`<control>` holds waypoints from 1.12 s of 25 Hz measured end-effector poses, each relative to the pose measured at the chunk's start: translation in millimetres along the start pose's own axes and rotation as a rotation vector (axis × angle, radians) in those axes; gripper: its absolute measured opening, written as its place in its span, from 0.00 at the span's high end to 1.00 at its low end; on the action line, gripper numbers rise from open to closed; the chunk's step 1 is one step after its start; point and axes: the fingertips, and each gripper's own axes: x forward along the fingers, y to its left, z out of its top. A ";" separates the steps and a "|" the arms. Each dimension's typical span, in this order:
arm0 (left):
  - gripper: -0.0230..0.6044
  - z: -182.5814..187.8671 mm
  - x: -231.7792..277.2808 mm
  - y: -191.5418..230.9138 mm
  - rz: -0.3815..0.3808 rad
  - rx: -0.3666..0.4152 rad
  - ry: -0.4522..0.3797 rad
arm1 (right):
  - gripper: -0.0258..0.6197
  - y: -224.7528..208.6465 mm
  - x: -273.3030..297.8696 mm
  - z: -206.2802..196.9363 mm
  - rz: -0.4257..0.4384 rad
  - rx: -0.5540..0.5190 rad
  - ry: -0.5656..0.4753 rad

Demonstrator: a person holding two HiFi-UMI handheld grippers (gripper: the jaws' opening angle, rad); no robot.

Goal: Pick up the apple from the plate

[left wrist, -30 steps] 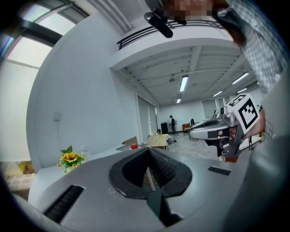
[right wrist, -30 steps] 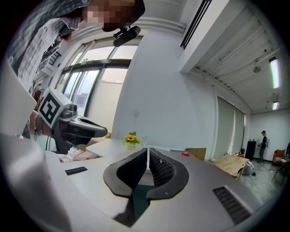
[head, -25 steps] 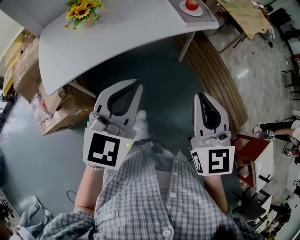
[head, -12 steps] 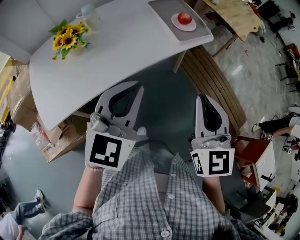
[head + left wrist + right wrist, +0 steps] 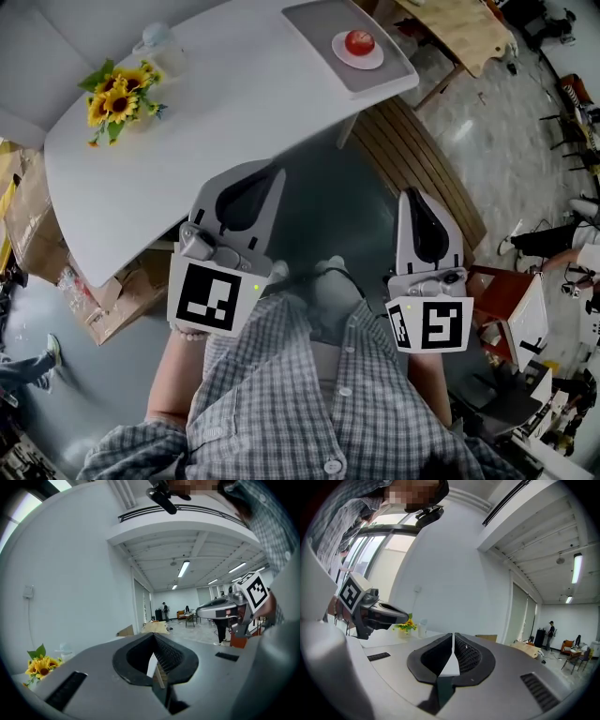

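Both the left gripper (image 5: 270, 176) and right gripper (image 5: 411, 195) are held with fingers clenched, empty — unless opened, the apple (image 5: 359, 41) could be knocked off its plate (image 5: 361, 63).

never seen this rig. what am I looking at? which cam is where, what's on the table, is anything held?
No robot: a person holds a two-jaw tool in each hand. The top-down picture is from a camera on the person's head; it shows the left tool and the right tool held out in front of the body. The other two pictures come from a camera riding on each tool, looking along its own jaws. In both, the jaws are together with nothing between them, so nothing is held. On the white table sits a grey tray carrying a white plate with a red apple on it; sunflowers stand at the table's other end. Both tools are well short of the apple.
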 end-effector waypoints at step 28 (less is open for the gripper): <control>0.95 50.3 216.6 -48.2 0.116 -0.079 0.023 | 0.91 -223.4 88.4 -47.8 0.114 0.030 -0.034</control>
